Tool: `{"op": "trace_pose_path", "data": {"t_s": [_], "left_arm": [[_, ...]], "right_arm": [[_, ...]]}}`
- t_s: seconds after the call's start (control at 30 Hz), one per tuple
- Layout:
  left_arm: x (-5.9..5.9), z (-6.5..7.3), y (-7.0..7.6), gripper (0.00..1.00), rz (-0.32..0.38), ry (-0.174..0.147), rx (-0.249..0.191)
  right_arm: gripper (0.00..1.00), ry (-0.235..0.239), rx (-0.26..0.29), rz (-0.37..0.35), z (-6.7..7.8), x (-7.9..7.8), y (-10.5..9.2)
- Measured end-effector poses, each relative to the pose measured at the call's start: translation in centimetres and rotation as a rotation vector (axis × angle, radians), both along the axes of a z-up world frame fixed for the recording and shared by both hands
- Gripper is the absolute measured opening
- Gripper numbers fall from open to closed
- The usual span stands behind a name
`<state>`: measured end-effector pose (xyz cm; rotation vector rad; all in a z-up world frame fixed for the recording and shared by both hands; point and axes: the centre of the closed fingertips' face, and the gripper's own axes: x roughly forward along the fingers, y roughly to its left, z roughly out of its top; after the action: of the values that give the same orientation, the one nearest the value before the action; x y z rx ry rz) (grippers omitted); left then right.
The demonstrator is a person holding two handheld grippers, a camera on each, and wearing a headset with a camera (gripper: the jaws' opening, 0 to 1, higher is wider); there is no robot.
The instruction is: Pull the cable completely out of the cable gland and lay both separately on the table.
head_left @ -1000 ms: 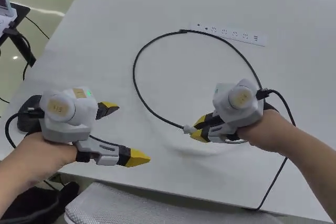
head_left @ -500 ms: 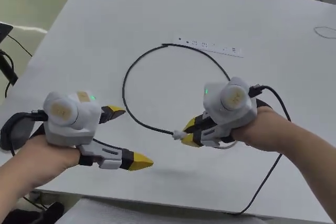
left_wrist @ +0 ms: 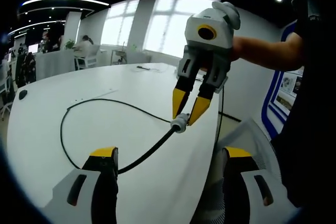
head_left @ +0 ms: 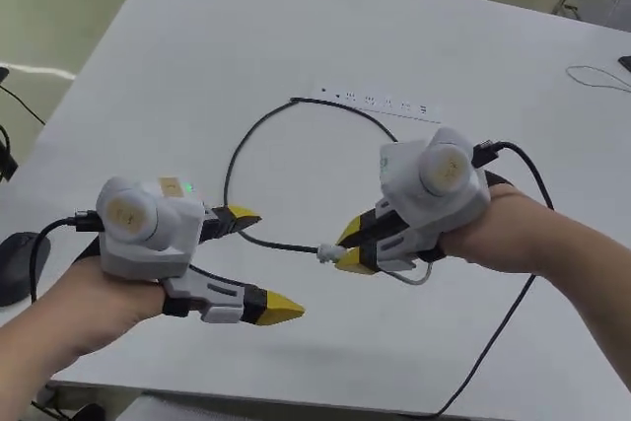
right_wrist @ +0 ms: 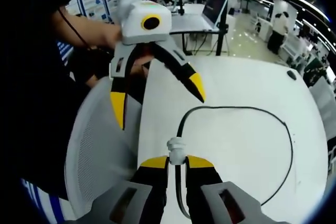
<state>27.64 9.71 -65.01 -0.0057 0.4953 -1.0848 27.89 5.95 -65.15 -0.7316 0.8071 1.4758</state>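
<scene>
Right gripper [right_wrist: 177,162] jaws are shut tight, w/ the white cable gland [right_wrist: 176,149] pinched at the very tips. Prob it's the gland's back end that's bitten, tho it could be the cable just behind it; view's too tight to be sure. Left gripper [head_left: 261,263] jaws are spread wide w/ nothing held, and it's hovered just left of the gland.

The gland is held over the near part of the table [head_left: 296,36], btwn the two grippers. Its long axis is pointed left, straight at the open jaws. The black cable [head_left: 229,170] is fed out of that left end, then swung far and back round to the right in one big loop laid on the table. The far side of the loop is just by the power strip [head_left: 375,103]. A short black tail is seen running back btwn the right jaws.

Handling, as a guess:
- **Gland:** small, hard, light and a bit slick, so a firm pinch on the body is needed.
- **Cable:** thin and rubbery, floppy over its length but stiff enough close in.
- **Where to grab:** best taken right beside the gland's mouth and pulled straight along the gland's axis, so nothing gets kinked or jammed.
</scene>
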Motion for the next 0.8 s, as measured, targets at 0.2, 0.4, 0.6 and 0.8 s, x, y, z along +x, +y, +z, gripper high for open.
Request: {"op": "trace_pose_path", "data": {"t_s": [0.2, 0.4, 0.6, 0.8], "left_arm": [[0.7, 0.8, -1.2, 0.76, -0.033, -0.024, -0.025], [0.8, 1.0, -2.4, 0.66, -0.077, -0.047, -0.020], [0.6, 1.2, -3.5, 0.55, -0.102, -0.047, -0.035], [0.6, 1.5, -4.2, 0.48, -0.108, -0.046, -0.060]], "right_arm": [[0.06, -0.001, -0.002, 0.032, 0.4, -0.2, 0.0], [0.06, -0.001, -0.007, 0.047, 0.7, -0.4, -0.1], [0.06, -0.002, 0.001, 0.056, 1.1, -0.5, -0.1], [0.06, -0.001, 0.001, 0.067, 1.2, -0.7, -0.5]]}}
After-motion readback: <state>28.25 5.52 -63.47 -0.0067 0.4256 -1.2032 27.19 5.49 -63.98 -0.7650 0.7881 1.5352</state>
